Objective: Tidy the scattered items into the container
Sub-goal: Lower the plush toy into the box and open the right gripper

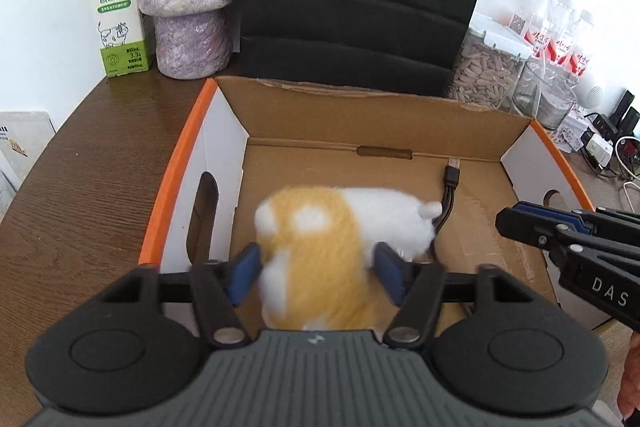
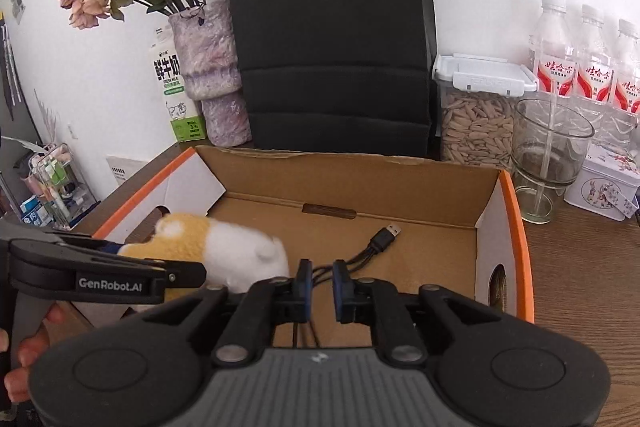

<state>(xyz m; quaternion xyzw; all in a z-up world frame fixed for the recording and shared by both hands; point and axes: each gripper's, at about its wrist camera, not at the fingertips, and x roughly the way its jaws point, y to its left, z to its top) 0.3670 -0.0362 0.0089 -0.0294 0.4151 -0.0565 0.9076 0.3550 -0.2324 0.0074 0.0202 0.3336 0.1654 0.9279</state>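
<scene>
Brown wood table (image 1: pixel 80 187) holds a cardboard box (image 1: pixel 360 115) with orange edges, and a black bag (image 2: pixel 332 27) stands behind the box. Inside the box, the soft toy (image 1: pixel 320 239) sits between the blue pads of the left gripper (image 1: pixel 316 273), whose jaws are apart and look clear of the fur, though blur makes this hard to tell. A black cable (image 2: pixel 372 247) lies in the box beside the toy, its thin wires running between the slightly parted jaws of the right gripper (image 2: pixel 322 289). That cable could catch on a pad and get dragged out of the box. Both grippers tilt down into the box, side by side.
</scene>
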